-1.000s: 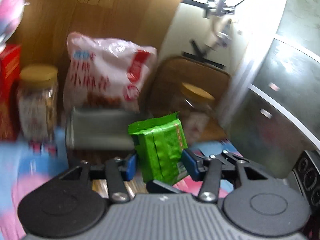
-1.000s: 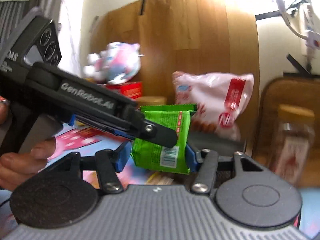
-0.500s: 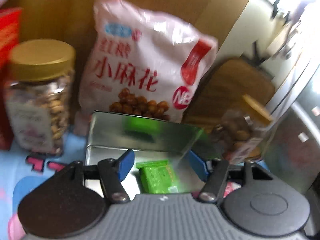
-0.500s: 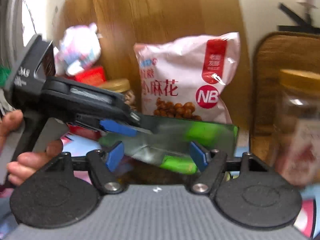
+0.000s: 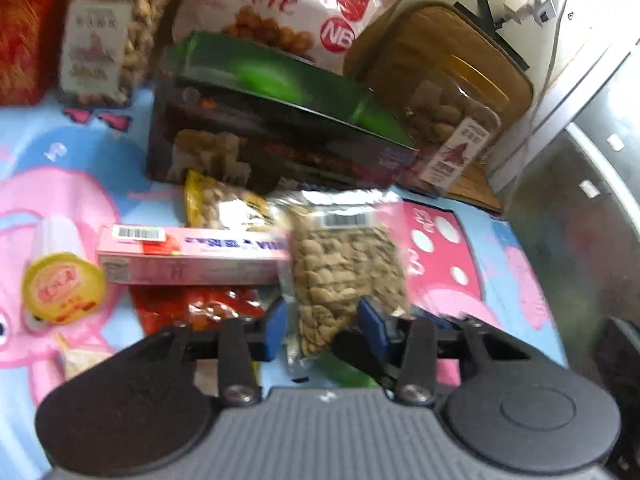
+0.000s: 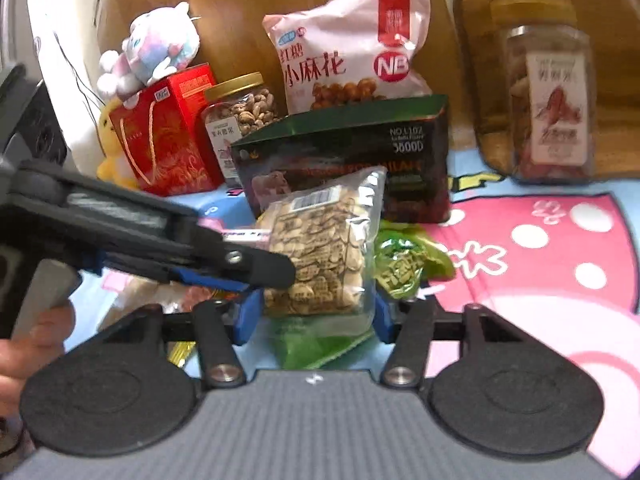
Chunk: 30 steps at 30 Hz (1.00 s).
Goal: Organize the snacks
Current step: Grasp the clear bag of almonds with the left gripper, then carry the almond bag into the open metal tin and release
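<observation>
Left wrist view: the left claw (image 5: 326, 320) has its blue pads pressed against both sides of a clear plastic packet of pale striped seeds (image 5: 344, 264), clamped on its lower half. The packet stands upright with its barcode label at the top. It sits just in front of a dark rectangular tin with a green-tinted open lid (image 5: 280, 148).

To the left of the packet lies a long pink cardboard box (image 5: 192, 258). A yellow bag of nuts (image 5: 224, 204) is behind that box and a red foil packet (image 5: 208, 308) is in front of it. A round yellow-lidded cup (image 5: 62, 292) lies further left on the blue and pink cartoon cloth (image 5: 440, 248) that covers the bench.

In the right wrist view, the right claw (image 6: 316, 316) has its pads close on either side of the same packet. I cannot tell whether they grip it. The left claw's black arm crosses in from the left, and its tip overlaps the packet. A crumpled green wrapper (image 6: 400, 264) lies just to the right, and a flat green packet (image 6: 320, 344) lies below.

Behind the tin stand a pink snack bag (image 6: 348, 48), a gold-lidded jar of nuts (image 6: 240, 116), a red gift box (image 6: 168, 128) with a plush toy (image 6: 156, 48) on top, and a second jar (image 6: 548, 92) far to the right.
</observation>
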{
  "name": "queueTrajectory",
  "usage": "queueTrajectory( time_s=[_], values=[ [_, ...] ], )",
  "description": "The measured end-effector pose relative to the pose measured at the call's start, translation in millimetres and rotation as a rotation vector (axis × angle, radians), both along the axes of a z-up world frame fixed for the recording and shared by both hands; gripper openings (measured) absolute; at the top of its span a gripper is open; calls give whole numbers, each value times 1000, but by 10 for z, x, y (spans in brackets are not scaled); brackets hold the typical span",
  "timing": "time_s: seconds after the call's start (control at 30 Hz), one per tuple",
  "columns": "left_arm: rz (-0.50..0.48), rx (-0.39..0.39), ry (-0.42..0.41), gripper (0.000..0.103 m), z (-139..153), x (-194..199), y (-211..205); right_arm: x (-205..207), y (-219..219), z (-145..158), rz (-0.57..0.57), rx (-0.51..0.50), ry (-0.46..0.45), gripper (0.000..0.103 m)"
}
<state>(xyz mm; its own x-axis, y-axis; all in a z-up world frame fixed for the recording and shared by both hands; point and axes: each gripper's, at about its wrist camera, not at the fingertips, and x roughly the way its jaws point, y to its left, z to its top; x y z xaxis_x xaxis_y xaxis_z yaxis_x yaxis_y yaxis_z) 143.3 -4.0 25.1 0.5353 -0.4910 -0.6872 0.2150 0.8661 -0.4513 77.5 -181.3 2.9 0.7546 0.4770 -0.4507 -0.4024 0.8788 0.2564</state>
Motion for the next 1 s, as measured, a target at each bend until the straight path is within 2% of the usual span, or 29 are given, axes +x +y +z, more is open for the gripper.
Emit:
queueTrajectory(
  time_s=[0.03,0.13,0.17,0.27,0.33,0.43,0.5,0.6,0.63,0.67,0.7,0.73,0.77,0.83,0.9,1.0],
  values=[
    [5,3,-12,24,27,-57,-1,-71,-28,8,-11,5,-14,41],
    [-2,-13,-27,24,83,-220,22,-273,-148,26,-10,63,-24,32],
    [-6,-13,-36,24,87,-276,30,-329,-181,18,-9,77,-19,32],
    [-8,-29,-7,24,30,-422,36,-474,-211,-25,4,95,-3,28],
    [-22,-32,16,25,-49,-524,38,-558,-259,-72,14,107,32,23],
    [-62,-29,46,26,-145,-642,2,-653,-398,-182,15,151,106,22],
    [-78,-22,20,33,-153,-707,-36,-690,-515,-238,14,213,150,22],
    [-95,-32,8,50,-142,-699,-83,-676,-618,-281,27,306,199,20],
    [-103,-47,10,61,-139,-681,-102,-657,-657,-301,45,363,226,15],
    [-114,-61,11,68,-143,-677,-119,-628,-716,-330,65,457,260,13],
    [-118,-71,8,70,-142,-679,-135,-582,-796,-381,70,556,308,13],
    [-120,-91,10,65,-143,-679,-134,-548,-840,-418,65,617,343,11],
    [-115,-116,18,49,-135,-674,-107,-512,-898,-456,64,675,372,11],
    [-92,-112,11,30,-64,-669,-46,-447,-965,-455,78,767,404,11],
    [-88,-157,4,28,71,-638,36,-352,-954,-269,120,799,389,11],
    [-90,-160,-86,28,478,-553,107,-85,-836,271,168,727,333,11]
  ],
)
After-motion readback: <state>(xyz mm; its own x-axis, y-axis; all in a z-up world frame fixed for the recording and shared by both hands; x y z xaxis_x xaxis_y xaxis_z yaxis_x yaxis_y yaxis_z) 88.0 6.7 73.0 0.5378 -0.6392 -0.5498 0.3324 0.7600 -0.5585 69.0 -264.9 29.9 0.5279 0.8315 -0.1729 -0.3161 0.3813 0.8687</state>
